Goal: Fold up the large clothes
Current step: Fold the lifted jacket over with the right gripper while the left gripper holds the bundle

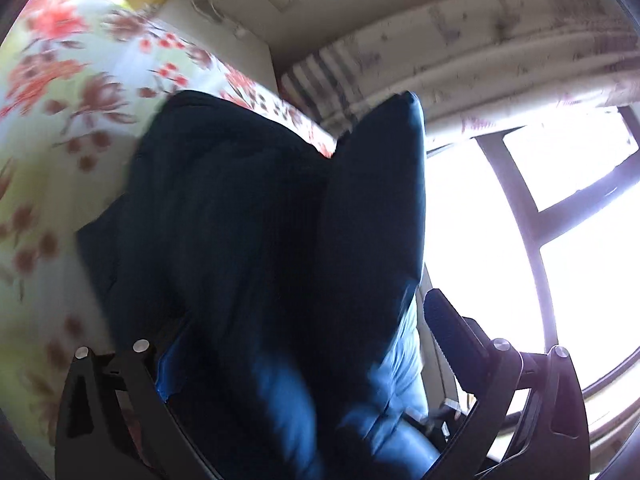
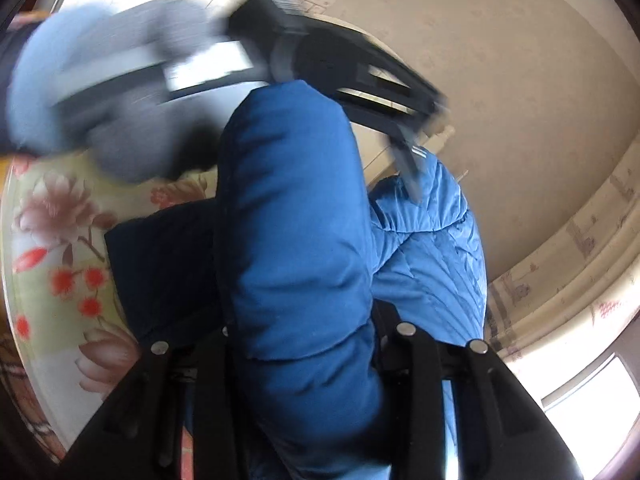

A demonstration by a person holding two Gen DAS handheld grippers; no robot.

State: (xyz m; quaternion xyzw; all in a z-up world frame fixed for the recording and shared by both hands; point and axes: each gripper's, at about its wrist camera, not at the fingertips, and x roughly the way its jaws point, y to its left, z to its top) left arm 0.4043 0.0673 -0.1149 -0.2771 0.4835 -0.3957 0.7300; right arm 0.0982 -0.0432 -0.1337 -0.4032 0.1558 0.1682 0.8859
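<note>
Between my right gripper's [image 2: 304, 344] fingers sits one thick fold of the blue jacket [image 2: 296, 216], clamped tight and lifted above the floral sheet [image 2: 52, 280]. My left gripper [image 1: 288, 340] has the same jacket bunched between its fingers, which stand fairly wide around the bulk. I count one jacket, two grippers, one gloved hand [image 2: 104, 92] on the left tool. No containers show.

bed: floral sheet [image 1: 60, 92] | window [image 1: 560, 216] — dark frame, glaring daylight | wall [image 2: 500, 60] — beige, stained
</note>
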